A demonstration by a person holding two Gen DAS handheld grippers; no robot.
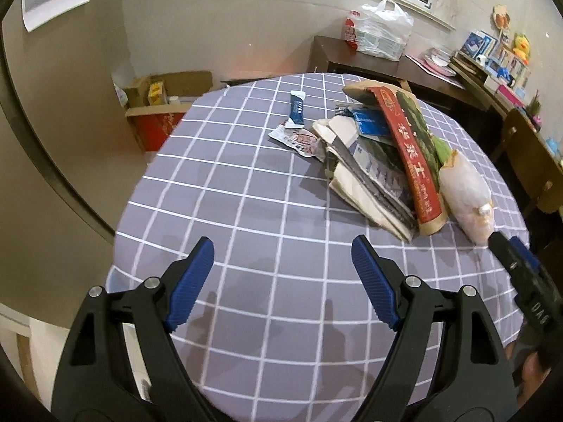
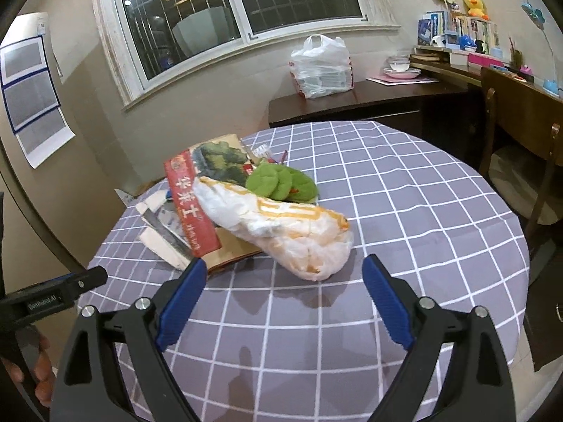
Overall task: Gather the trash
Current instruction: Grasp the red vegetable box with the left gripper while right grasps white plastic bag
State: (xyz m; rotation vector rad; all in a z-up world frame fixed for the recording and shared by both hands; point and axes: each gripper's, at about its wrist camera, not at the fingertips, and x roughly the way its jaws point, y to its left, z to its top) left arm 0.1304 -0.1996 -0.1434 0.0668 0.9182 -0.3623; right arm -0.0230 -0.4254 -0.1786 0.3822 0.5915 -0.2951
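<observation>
- Left gripper (image 1: 283, 256): jaws wide, nothing between them, over bare checked worktop (image 1: 225, 190).
- Right gripper (image 2: 284, 276): jaws wide, empty; white wrapper bundle (image 2: 281, 232) just beyond, at 12 o'clock.
- Trash pile: red paper bag (image 1: 411, 158), flattened cartons (image 1: 366, 176), at 1 o'clock of left gripper.
- Blue tube (image 1: 296, 109): apart, at 12 o'clock.

A round surface (image 2: 404, 211) wears a grey checked cloth. Behind it, at the upper right of the frame, a dark wooden sideboard (image 2: 352, 100) carries a white plastic bag (image 2: 322, 66). A yellow plush duck (image 2: 475, 3) sits on a cluttered shelf. Papers (image 2: 31, 84) hang at the left beside a window (image 2: 228, 10).
</observation>
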